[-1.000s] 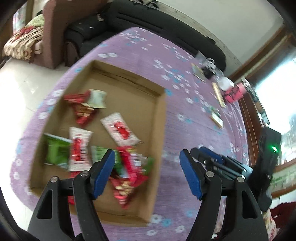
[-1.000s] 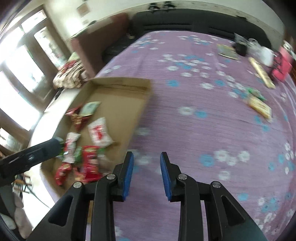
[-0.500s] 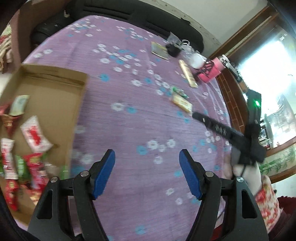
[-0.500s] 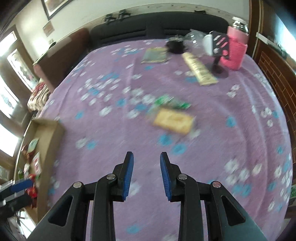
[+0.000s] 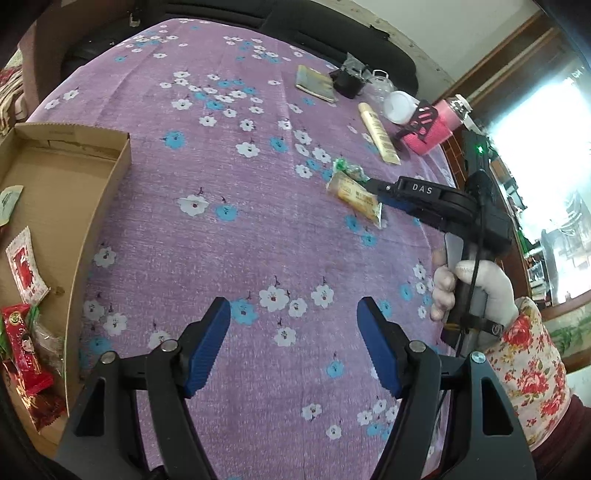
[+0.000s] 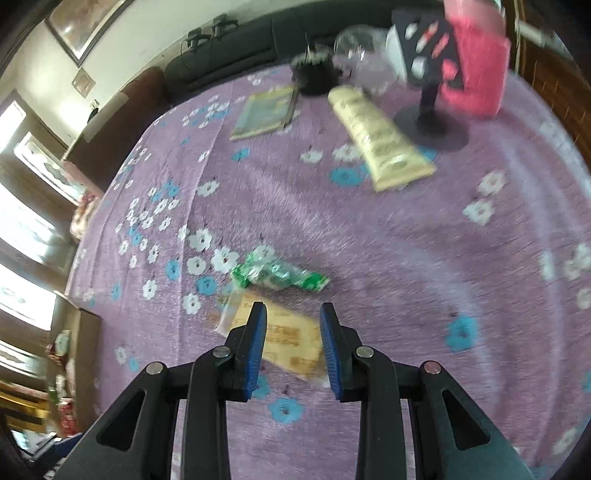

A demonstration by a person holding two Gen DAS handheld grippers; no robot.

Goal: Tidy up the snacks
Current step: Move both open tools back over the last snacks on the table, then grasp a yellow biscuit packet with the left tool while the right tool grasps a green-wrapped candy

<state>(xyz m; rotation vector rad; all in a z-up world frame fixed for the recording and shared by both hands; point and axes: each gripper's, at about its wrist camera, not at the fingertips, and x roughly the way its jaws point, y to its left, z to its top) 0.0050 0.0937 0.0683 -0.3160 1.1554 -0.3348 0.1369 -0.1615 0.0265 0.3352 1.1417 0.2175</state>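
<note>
At lower centre of the right wrist view, the right gripper was held with jaws narrowly parted over the tan snack packet. A green packet was seen just above it. The left gripper was kept wide apart, with the cardboard box at frame left.

This is a home, most likely a living room. A table covered with a purple flowered cloth stands before a long black sofa and a brown armchair, with a framed picture on the pale wall and bright windows to the side. Household bits lie on the cloth: a booklet, a cream tube, a pink bottle and a cardboard box of snack packets.
</note>
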